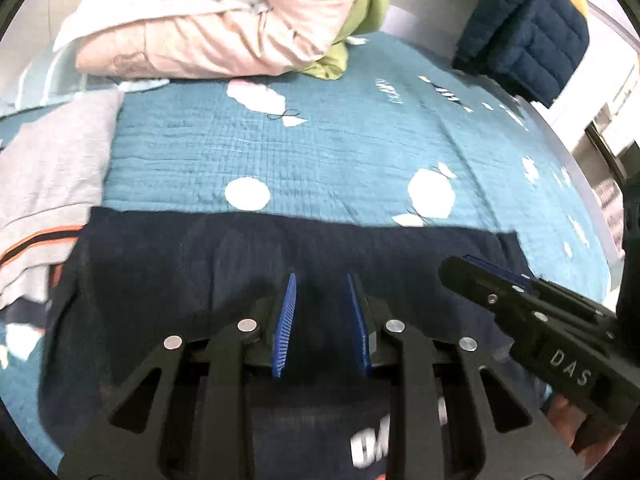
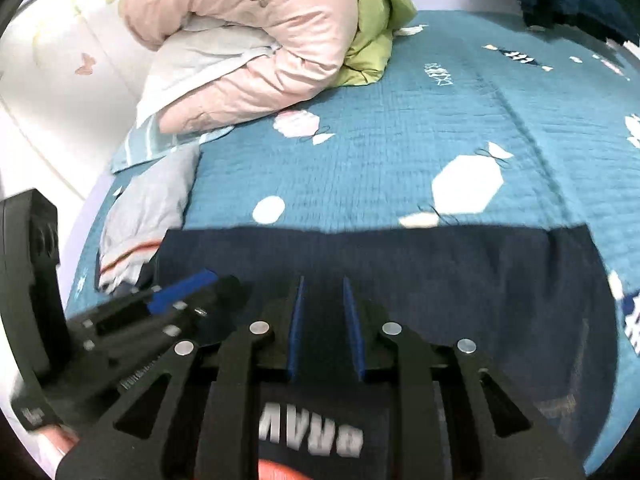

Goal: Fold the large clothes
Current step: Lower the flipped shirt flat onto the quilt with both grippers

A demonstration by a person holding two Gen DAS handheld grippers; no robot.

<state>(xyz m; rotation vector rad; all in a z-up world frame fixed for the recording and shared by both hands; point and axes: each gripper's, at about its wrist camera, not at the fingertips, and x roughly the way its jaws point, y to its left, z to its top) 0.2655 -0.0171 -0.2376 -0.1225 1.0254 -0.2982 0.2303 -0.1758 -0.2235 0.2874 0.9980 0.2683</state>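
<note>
Two black two-finger grippers with blue ribbed pads work side by side over a bed covered by one teal crinkled bedspread [image 1: 340, 148] printed with white shapes. One dark navy garment [image 1: 280, 248] with white block lettering lies spread across the near part of the bedspread, its far edge running straight across both views.

The left gripper [image 1: 322, 276] points down at this navy fabric with its jaws narrowly parted; the cloth fills the gap between the pads, but whether the pads actually pinch a fold cannot be told. The right gripper [image 2: 323, 278] stands the same way, jaws a narrow gap apart over the same garment [image 2: 440, 264], and its grip cannot be told either. Each gripper shows in the other's view, just beside its neighbour.

One grey garment [image 1: 52, 168] with orange and dark stripes lies crumpled just beside the navy garment's left edge. At the head of the bed sit one pale pink padded quilt [image 2: 256, 40] and one lime green quilt [image 2: 376, 20], touching each other. One navy quilted jacket [image 1: 528, 36] with yellow lining hangs at the far right.
</note>
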